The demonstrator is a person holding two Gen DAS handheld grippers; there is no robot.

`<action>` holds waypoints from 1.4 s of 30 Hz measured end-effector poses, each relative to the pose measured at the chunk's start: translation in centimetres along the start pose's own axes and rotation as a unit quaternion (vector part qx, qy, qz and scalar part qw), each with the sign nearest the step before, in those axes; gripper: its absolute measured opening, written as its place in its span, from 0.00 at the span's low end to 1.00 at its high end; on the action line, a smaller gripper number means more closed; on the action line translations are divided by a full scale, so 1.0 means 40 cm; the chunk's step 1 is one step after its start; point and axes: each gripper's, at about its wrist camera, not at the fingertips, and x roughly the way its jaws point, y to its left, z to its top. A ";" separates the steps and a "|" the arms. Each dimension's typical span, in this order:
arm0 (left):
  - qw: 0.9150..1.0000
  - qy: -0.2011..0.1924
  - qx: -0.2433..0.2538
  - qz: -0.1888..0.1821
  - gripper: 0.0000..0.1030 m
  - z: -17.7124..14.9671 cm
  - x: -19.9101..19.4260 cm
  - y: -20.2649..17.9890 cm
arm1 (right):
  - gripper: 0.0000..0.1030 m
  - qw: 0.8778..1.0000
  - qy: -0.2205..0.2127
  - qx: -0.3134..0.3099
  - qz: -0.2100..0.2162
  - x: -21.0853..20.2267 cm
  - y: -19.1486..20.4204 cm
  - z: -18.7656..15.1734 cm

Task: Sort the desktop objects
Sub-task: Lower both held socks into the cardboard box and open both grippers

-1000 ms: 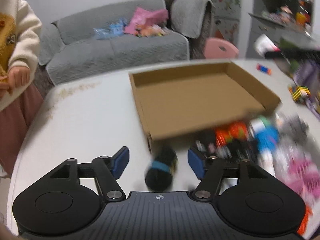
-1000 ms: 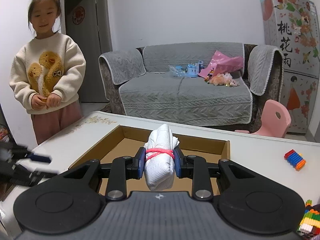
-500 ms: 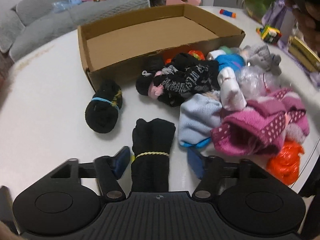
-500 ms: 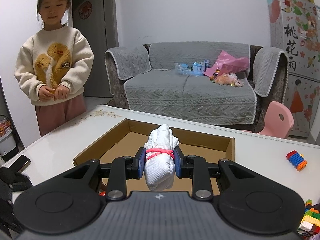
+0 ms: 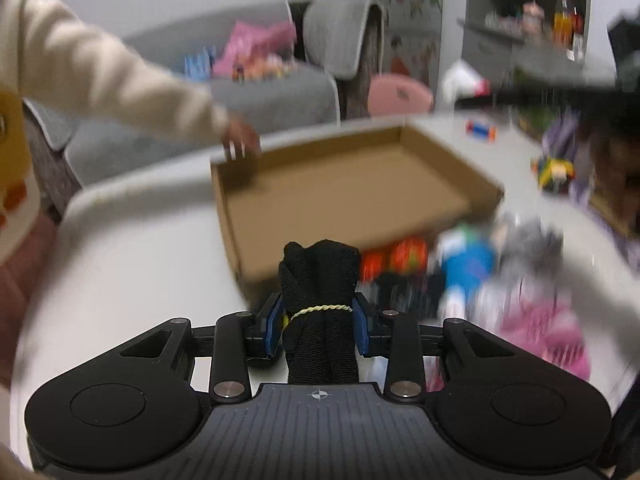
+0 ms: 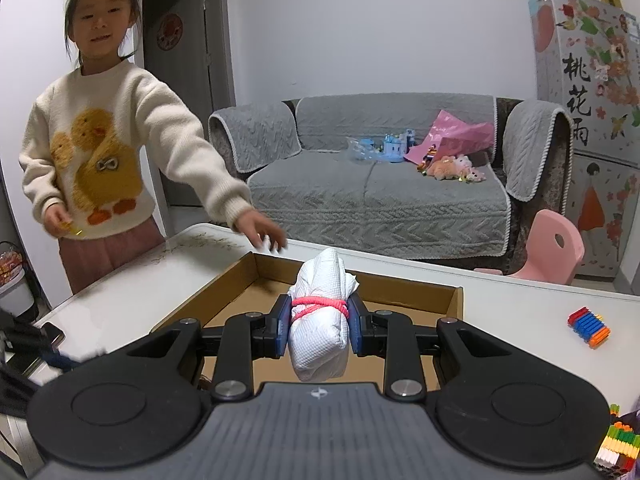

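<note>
My left gripper [image 5: 318,326] is shut on a black sock roll [image 5: 320,304] bound with a yellow band, held above the table just in front of the open cardboard box [image 5: 448,160]. My right gripper [image 6: 319,326] is shut on a white sock roll [image 6: 320,320] tied with a pink band, held over the near side of the same box [image 6: 416,294]. A blurred pile of socks and hats [image 5: 500,280] lies right of the box's near wall in the left wrist view.
A child [image 6: 96,152] stands at the table's left and reaches a hand [image 6: 260,230] to the box's far left corner. Coloured brick toys [image 6: 588,326] lie on the white table [image 6: 120,296] to the right. A phone [image 6: 48,334] lies at the left edge.
My left gripper has closed on the black sock roll and lifted it toward the box. The child has stretched an arm out to the box. My right gripper has kept its hold.
</note>
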 end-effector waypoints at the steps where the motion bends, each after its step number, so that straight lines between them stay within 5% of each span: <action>1: 1.000 -0.011 -0.010 0.002 0.40 0.028 0.003 0.001 | 0.25 1.000 0.000 0.001 -0.001 0.003 0.000 0.002; 7: 0.999 -0.037 -0.014 0.031 0.41 0.160 0.118 -0.009 | 0.25 1.000 -0.003 0.009 -0.002 0.018 -0.006 0.008; 13: 0.997 -0.025 -0.054 0.046 0.41 0.169 0.249 0.026 | 0.25 1.000 0.018 0.011 -0.004 0.075 -0.014 0.003; 27: 0.986 -0.005 -0.160 0.055 0.41 0.162 0.308 0.227 | 0.25 0.996 0.067 -0.047 0.026 0.208 0.068 0.048; 42: 0.987 0.039 -0.132 0.077 0.44 0.130 0.371 0.235 | 0.25 0.981 0.185 -0.057 0.033 0.436 0.106 0.021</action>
